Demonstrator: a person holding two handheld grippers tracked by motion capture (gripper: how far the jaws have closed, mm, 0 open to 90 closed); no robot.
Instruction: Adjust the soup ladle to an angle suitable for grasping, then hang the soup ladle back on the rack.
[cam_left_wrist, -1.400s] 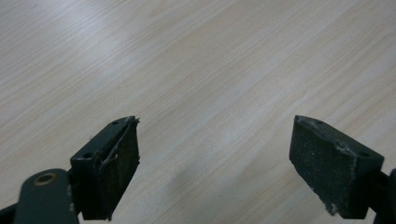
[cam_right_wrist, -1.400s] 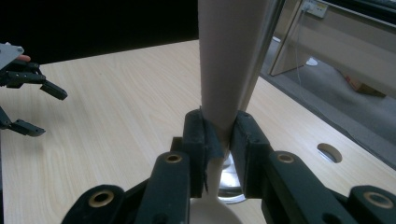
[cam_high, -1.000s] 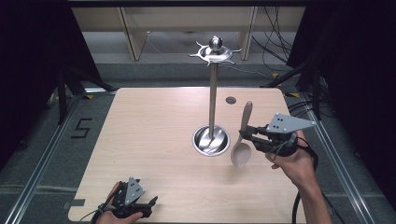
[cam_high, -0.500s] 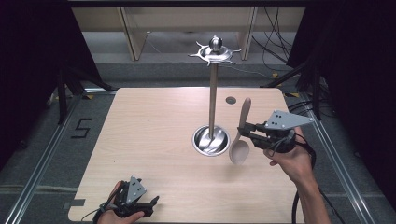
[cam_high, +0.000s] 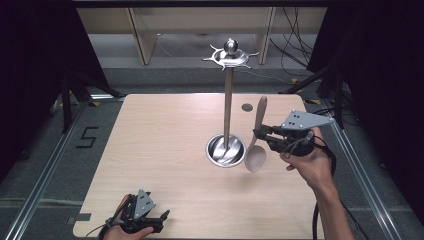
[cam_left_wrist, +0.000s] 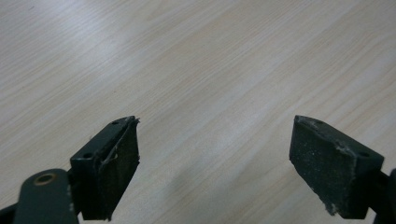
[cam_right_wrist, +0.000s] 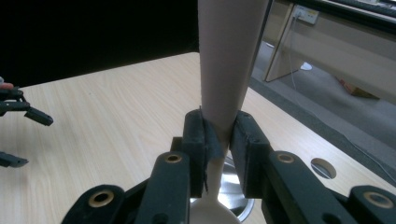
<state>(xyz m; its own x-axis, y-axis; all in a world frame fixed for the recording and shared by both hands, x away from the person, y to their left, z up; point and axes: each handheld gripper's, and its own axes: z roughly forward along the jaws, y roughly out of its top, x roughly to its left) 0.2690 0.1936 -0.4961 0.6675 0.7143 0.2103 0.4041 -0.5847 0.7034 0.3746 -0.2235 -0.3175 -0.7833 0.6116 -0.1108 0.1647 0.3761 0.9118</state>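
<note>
A metal utensil stand (cam_high: 228, 110) rises from a round base (cam_high: 226, 150) at mid-table, with a ring of hooks (cam_high: 230, 54) at its top. A beige spoon (cam_high: 260, 112) hangs upright just right of the pole, handle up and bowl (cam_high: 255, 160) down over the base's right edge. My right gripper (cam_high: 259, 134) is shut on its neck. The right gripper view shows the jaws (cam_right_wrist: 219, 135) clamping the spoon (cam_right_wrist: 231, 56) above the base (cam_right_wrist: 233, 191). My left gripper (cam_high: 162, 221) rests open near the table's front left edge, and its wide-apart jaws (cam_left_wrist: 215, 154) hold nothing.
The light wood table (cam_high: 150, 140) has a small round hole (cam_high: 246, 107) behind the spoon. Floor rails run along both sides, and wooden furniture legs and cables lie beyond the far edge. In the right gripper view, the left gripper (cam_right_wrist: 23, 137) is far off.
My right gripper has shifted the spoon slightly left, closer to the stand's pole. The left gripper has hardly moved.
</note>
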